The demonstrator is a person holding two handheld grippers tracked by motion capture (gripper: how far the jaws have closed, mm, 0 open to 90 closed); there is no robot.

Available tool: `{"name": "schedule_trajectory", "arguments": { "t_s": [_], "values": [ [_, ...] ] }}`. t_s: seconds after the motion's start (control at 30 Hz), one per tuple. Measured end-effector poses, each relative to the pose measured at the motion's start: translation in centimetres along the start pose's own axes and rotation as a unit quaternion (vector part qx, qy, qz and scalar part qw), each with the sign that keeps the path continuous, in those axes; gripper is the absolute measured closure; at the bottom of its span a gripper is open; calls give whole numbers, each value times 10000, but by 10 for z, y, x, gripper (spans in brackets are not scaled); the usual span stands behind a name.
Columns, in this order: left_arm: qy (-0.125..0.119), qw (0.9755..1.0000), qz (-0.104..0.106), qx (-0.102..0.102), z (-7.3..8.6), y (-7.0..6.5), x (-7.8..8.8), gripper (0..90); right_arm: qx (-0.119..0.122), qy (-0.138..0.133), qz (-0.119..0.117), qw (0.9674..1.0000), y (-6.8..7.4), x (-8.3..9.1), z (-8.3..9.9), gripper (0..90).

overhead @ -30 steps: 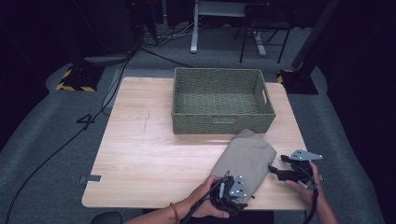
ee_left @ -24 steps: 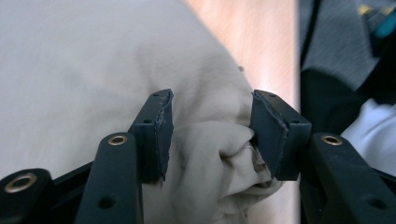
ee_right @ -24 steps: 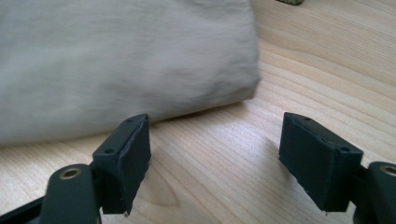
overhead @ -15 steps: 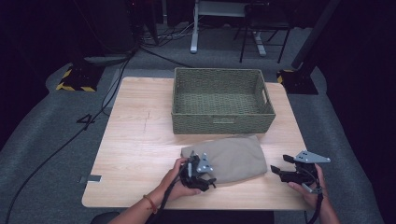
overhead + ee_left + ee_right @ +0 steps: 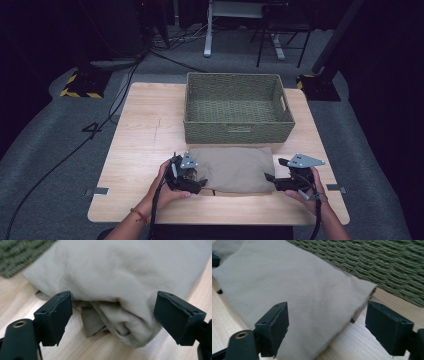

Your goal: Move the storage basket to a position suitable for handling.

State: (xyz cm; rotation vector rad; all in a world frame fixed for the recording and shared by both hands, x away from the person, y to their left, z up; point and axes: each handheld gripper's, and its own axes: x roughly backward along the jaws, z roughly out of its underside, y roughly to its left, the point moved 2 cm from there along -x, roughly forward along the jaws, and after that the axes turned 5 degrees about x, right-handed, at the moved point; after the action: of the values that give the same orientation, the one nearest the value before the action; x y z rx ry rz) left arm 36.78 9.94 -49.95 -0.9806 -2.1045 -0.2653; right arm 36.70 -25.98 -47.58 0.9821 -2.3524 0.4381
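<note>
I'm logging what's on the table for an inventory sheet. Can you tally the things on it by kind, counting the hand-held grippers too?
Woven green basket: 1
Folded beige cloth: 1
Hand-held grippers: 2, the left gripper and the right gripper, one at each end of the cloth, both with jaws open
Total: 4, all on the wooden table

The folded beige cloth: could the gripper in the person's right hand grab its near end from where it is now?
Probably yes. The right gripper sits at the end of the folded cloth with jaws open, and nothing lies between them on the table.
</note>
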Motion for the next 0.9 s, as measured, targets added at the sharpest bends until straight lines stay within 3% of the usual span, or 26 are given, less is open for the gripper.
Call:
{"name": "schedule_trajectory", "arguments": {
  "t_s": [0.1, 0.17, 0.23, 0.3, 0.37, 0.4, 0.5, 0.73, 0.9],
  "values": [
    [129, 9999, 97, -21, -4, 5, -10, 146, -70, 161, -47, 9998, -1, -14, -2, 173],
    [159, 9999, 20, -8, -7, 8, -15, 88, -114, 330, -79, 9994, -2, -25, 0, 169],
    [241, 9996, 131, 54, -8, 12, -22, 36, -108, 539, -83, 9985, -3, -35, 3, 153],
    [297, 9995, 122, -51, -8, 15, -26, 0, -164, 629, -185, 9977, -6, -43, 5, 138],
    [332, 9994, 91, -78, -9, 16, -27, 0, -240, 738, -193, 9968, -10, -49, 8, 11],
    [337, 9993, 77, -137, -9, 16, -28, 0, -230, 838, -83, 9962, -13, -52, 9, 2],
    [302, 9991, 45, -278, -10, 15, -31, 0, -311, 926, -147, 9951, -18, -55, 10, 0],
    [367, 9975, 249, -543, -16, 15, -35, 8, -68, 883, -305, 9956, -17, -63, 6, 1],
    [328, 9969, 369, -617, -20, 13, -34, 149, 289, 926, -705, 9928, -14, -65, 2, 26]
  ]
}}
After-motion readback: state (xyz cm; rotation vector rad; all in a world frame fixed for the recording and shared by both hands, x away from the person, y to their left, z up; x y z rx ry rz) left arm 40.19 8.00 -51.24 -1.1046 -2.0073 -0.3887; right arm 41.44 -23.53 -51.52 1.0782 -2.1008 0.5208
